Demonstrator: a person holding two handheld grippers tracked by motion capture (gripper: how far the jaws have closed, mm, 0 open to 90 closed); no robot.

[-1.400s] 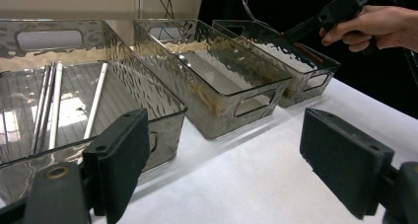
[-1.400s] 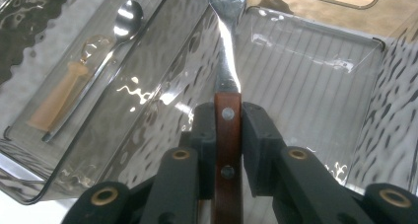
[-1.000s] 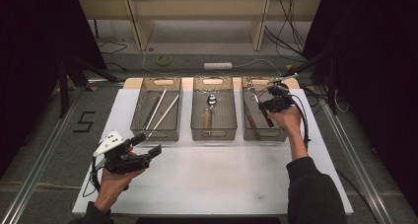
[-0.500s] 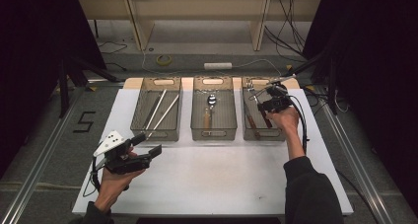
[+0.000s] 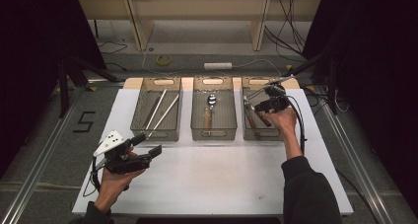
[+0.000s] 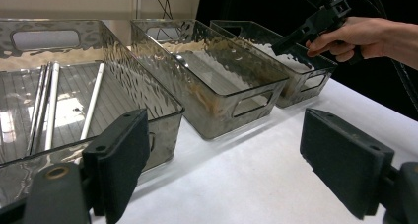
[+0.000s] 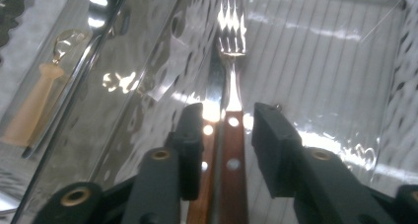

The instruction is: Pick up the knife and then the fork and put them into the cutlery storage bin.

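With the right hand-held gripper (image 7: 224,135) just opened around the wood-handled fork (image 7: 230,135) lying in the right-hand bin (image 5: 262,81), upper right of frame, best lifted straight up, clear of the handle. Left hand-held gripper (image 5: 148,145) open and empty, lower left.

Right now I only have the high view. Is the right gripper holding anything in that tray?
Observer: No. In the right gripper view, the right gripper has just been opening. A fork lies between the jaws, and the pads are off its handle.
Operator: Anything beside the fork?
Observer: Yes, a second wooden handle lies right against it, partly under one pad.
Operator: And the left gripper?
Observer: In the left gripper view, the left gripper is wide open with nothing between the jaws, over the bare table.
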